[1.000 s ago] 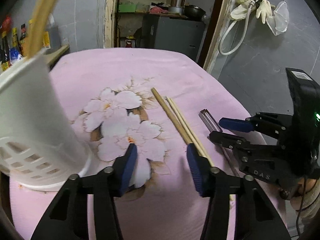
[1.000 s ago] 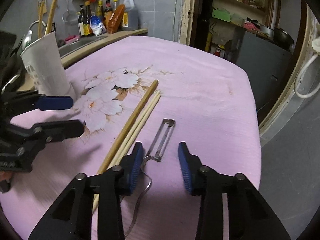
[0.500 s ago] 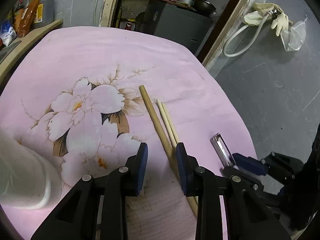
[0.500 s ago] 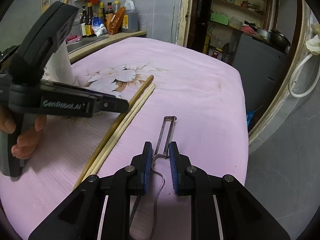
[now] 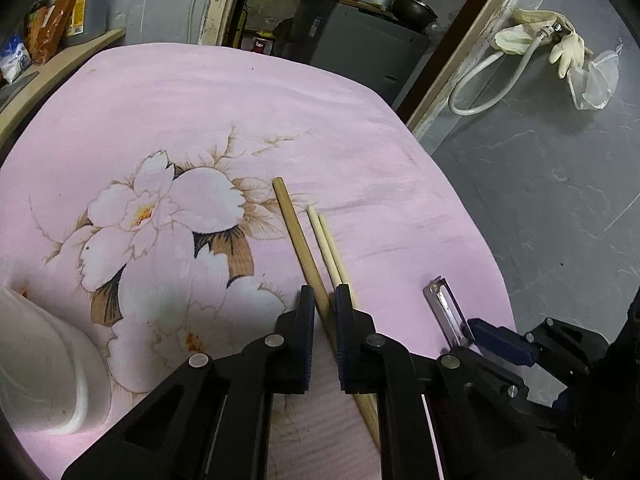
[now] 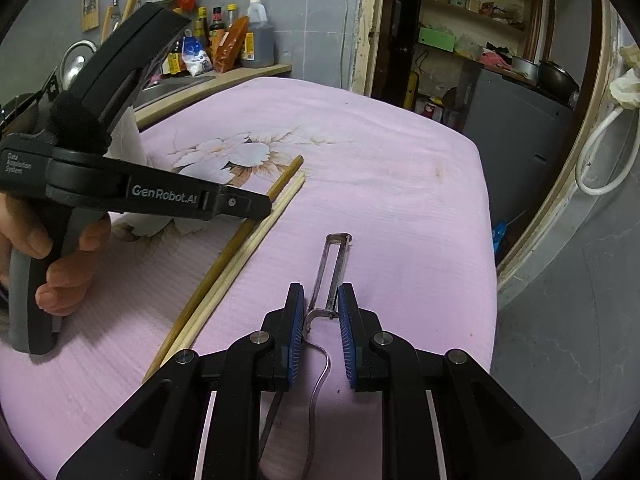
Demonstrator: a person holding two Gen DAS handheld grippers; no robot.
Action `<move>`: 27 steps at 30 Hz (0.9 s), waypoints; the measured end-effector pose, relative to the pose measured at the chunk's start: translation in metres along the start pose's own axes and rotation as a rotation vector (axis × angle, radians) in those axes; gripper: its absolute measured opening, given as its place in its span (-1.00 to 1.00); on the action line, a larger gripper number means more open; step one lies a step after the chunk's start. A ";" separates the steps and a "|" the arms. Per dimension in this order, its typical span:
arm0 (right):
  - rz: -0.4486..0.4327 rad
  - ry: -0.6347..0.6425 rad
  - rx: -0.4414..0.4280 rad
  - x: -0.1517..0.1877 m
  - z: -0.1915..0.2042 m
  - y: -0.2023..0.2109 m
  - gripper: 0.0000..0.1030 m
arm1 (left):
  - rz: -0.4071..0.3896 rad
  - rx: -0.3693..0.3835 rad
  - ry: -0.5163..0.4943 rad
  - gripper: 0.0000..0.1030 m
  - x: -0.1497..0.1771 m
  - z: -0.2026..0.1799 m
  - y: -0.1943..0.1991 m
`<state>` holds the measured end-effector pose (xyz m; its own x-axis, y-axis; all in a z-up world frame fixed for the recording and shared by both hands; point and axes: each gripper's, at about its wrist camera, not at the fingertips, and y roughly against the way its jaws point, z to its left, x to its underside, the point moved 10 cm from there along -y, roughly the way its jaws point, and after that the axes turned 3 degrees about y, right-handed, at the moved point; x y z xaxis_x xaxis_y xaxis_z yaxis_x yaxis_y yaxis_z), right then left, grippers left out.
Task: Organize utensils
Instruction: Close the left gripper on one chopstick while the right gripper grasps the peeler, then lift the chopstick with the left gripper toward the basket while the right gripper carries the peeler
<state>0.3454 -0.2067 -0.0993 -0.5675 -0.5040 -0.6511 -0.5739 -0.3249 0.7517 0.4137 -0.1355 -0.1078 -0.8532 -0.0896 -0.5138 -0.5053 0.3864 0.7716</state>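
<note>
Holder: a white plastic utensil holder point(image 5: 44, 364) stands at the left edge of the table, well apart from the loose utensils.
Left gripper point(image 5: 322, 312): jaws narrow, closed around the thick wooden stick point(image 5: 298, 240) near its middle.
Stick handling: likely light, stiff and smooth; a grip near mid-length should keep it from tipping.
Chopsticks point(image 5: 326, 240): a pale pair lying just beside the stick, on its right.
Right gripper point(image 6: 319, 312): jaws narrow, flanking the metal peeler point(image 6: 332, 268) at its neck; whether they pinch it I cannot tell.
Peeler handling: probably thin, hard and slippery; the neck seems the best hold.
Surface: soft pink flowered cloth point(image 6: 380, 168).
Room: cluttered kitchen, grey tiled floor point(image 5: 560, 184).
</note>
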 end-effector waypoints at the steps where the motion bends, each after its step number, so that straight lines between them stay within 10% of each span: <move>1: 0.000 0.000 0.000 0.000 0.000 0.000 -0.71 | 0.005 0.002 0.002 -0.86 0.001 0.001 0.001; 18: 0.078 0.009 0.044 -0.012 -0.001 -0.024 -0.62 | 0.043 -0.006 -0.042 -0.83 0.012 -0.004 0.006; 27: -0.022 -0.044 0.046 -0.004 0.001 0.004 -0.81 | 0.008 0.022 -0.096 -0.91 0.032 -0.016 0.026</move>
<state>0.3447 -0.2056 -0.0941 -0.5789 -0.4613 -0.6724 -0.6125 -0.2983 0.7320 0.3714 -0.1429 -0.0982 -0.8404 0.0018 -0.5420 -0.4946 0.4065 0.7682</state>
